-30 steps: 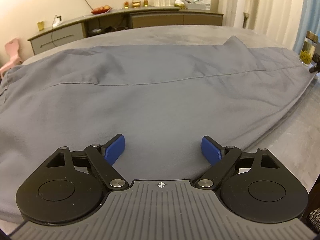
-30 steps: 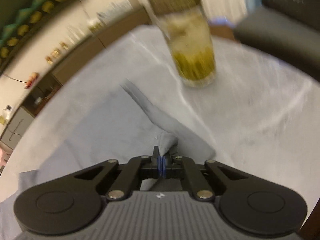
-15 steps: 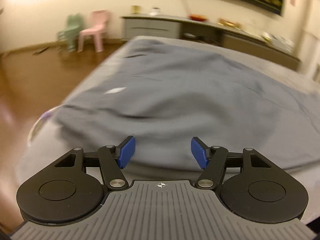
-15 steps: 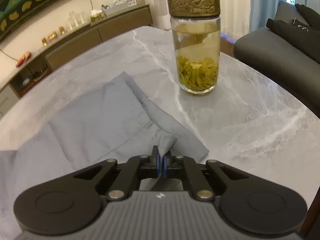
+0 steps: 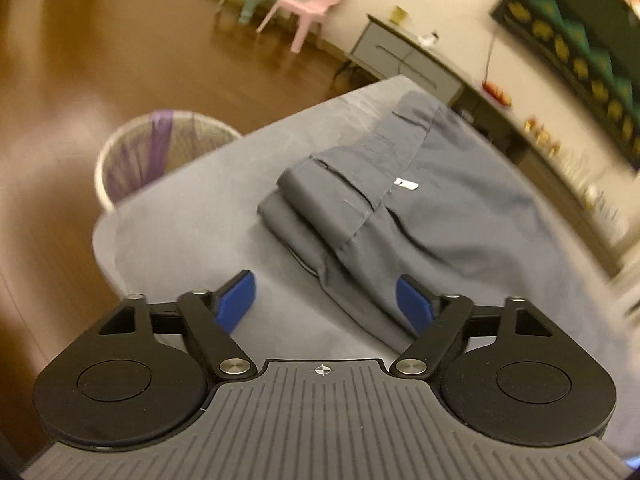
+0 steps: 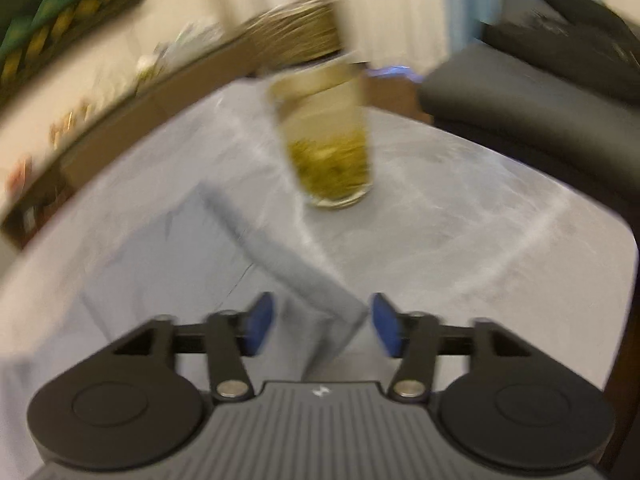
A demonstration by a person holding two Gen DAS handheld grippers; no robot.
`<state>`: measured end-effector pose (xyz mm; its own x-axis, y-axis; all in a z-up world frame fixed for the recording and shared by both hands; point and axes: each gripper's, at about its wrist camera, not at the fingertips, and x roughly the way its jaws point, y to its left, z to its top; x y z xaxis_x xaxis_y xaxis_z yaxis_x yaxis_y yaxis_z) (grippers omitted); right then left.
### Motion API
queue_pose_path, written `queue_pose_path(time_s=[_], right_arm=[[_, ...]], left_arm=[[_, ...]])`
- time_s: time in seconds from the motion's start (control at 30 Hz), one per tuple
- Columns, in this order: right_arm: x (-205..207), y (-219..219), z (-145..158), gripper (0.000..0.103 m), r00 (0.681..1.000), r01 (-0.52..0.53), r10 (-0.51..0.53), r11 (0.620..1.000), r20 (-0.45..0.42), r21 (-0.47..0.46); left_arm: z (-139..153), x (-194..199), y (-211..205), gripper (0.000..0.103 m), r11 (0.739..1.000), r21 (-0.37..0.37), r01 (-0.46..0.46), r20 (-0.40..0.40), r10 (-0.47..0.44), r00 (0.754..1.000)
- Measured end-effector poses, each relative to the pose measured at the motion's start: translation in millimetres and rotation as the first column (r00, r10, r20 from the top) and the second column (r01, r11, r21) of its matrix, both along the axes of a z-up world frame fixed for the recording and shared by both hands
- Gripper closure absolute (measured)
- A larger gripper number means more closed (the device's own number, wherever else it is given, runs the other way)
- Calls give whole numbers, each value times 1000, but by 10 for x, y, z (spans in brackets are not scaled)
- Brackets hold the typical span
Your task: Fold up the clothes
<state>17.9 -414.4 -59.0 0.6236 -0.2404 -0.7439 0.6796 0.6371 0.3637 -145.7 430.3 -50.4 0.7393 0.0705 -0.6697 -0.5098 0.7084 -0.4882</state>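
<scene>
Grey trousers [image 5: 420,216] lie folded lengthwise on the grey marble table [image 5: 192,216], waistband end toward the table's corner. My left gripper [image 5: 326,300] hovers over that end, its jaws opening, and the cloth's near edge lies under the gap without touching the blue pads [image 5: 236,300]. In the right wrist view, the trouser leg's cuff [image 6: 320,300] rests on the table between the opening jaws of my right gripper [image 6: 318,330]. Its blue pads [image 6: 256,328] stand clear of the cloth.
A glass jar of green tea leaves [image 6: 324,136] stands on the table just beyond the cuff. A mesh waste bin [image 5: 160,148] sits on the floor past the table's corner. Small chairs [image 5: 304,8], a sideboard [image 5: 408,56] and a dark sofa [image 6: 540,96] lie further off.
My right gripper has let go of the cuff, which now lies flat on the table. My left gripper swung from the trousers' middle to the waistband end by the table corner.
</scene>
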Motion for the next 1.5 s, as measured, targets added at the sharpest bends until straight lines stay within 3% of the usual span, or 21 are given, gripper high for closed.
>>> queue_pose_path(time_s=[0.13, 0.3, 0.43, 0.57, 0.67, 0.73, 0.8, 0.9, 0.97, 1.03, 1.07, 1.1, 1.17, 1.23, 1.33, 1.5], right_arm=[[-406, -246, -91, 34, 984, 105, -139, 958, 114, 266], [-260, -182, -284, 33, 991, 18, -70, 917, 116, 398], [36, 37, -311, 32, 985, -131, 79, 923, 156, 360], [96, -33, -290, 33, 990, -76, 37, 954, 136, 290], [178, -30, -323, 32, 982, -158, 117, 940, 150, 303], [175, -88, -336, 41, 985, -121, 76, 943, 153, 311], [142, -158, -326, 44, 991, -29, -8, 961, 132, 273], [231, -65, -313, 34, 993, -65, 44, 976, 106, 209], [338, 36, -317, 23, 984, -157, 135, 965, 115, 210], [414, 114, -340, 21, 965, -251, 222, 938, 142, 240], [428, 130, -343, 29, 963, -259, 233, 937, 134, 235], [429, 132, -339, 61, 968, -245, 225, 945, 114, 218], [418, 92, -374, 100, 973, -228, 210, 944, 100, 237], [384, 66, -357, 100, 973, -221, 199, 945, 114, 240], [237, 131, -77, 100, 940, -240, 192, 959, 280, 148], [173, 174, 21, 100, 930, -249, 203, 961, 307, 119]], left_arm=[[-23, 121, -4, 22, 991, -131, 19, 47, -13, 999], [4, 386, -163, 15, 994, -107, 26, 59, -19, 998], [-21, 485, -186, 15, 994, -105, -15, 75, 22, 997], [-67, 584, -159, 16, 991, -123, -49, 90, 60, 994], [-89, 546, -122, 26, 985, -118, -123, 101, 135, 986], [-95, 429, -107, 26, 970, -113, -215, 101, 226, 969], [-113, 348, -112, 25, 957, -156, -243, 108, 261, 959], [-148, 488, -186, 19, 961, -223, -166, 120, 196, 973], [-153, 611, -240, 13, 968, -211, -137, 119, 165, 979], [-153, 734, -293, 22, 976, -183, -118, 114, 140, 984], [-152, 796, -320, 56, 980, -169, -108, 112, 127, 986], [-187, 839, -322, 99, 979, -177, -98, 100, 117, 988], [-301, 827, -280, 103, 964, -256, -78, 126, 114, 985], [-284, 791, -285, 103, 963, -260, -64, 162, 109, 981], [-153, 754, -315, 103, 971, -240, -22, 231, 79, 970], [121, 725, -344, 103, 978, -206, 16, 344, 57, 937]])
